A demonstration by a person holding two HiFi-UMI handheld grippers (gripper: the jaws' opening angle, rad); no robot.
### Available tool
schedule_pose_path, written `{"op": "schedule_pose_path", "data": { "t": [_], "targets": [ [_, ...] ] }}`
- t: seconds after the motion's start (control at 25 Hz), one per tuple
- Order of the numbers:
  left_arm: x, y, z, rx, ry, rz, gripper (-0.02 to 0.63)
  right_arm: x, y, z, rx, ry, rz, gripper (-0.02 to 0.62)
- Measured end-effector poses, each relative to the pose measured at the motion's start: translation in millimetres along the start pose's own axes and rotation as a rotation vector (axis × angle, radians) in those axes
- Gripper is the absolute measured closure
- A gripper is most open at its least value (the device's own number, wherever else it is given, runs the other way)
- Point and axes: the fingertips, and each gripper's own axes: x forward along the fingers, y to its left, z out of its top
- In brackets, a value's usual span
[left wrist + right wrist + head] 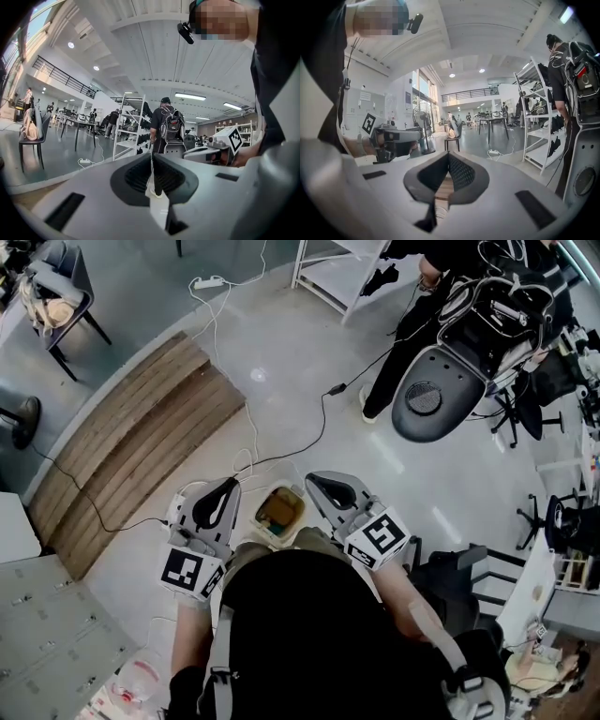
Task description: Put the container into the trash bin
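A small pale trash bin (279,510) stands on the floor just ahead of the person, between the two grippers. Something brownish lies inside it; I cannot tell what it is. My left gripper (228,489) is held level to the left of the bin, its jaws shut with nothing between them (151,158). To the right of the bin my right gripper (316,482) is also shut and empty (449,158). Each gripper shows in the other's view: the right gripper (216,150) and the left gripper (393,137). No separate container is visible.
A wooden ramp (131,446) lies to the left, with cables (281,451) and a power strip (208,282) across the floor. A person with a backpack rig (459,343) stands at the upper right by a white shelf (342,268). Grey lockers (47,634) are at the lower left.
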Motion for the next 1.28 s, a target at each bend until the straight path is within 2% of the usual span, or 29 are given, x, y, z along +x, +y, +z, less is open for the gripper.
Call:
{"op": "schedule_pose_path", "data": {
  "t": [0.56, 1.28],
  "targets": [
    [-17, -9, -11, -0.018, 0.024, 0.013, 0.595, 7, 24, -14, 0.011, 0.035, 0.063, 0.580],
    [-29, -7, -19, -0.028, 0.035, 0.059, 0.595, 12, 24, -22, 0.007, 0.057, 0.078, 0.580]
  ]
}}
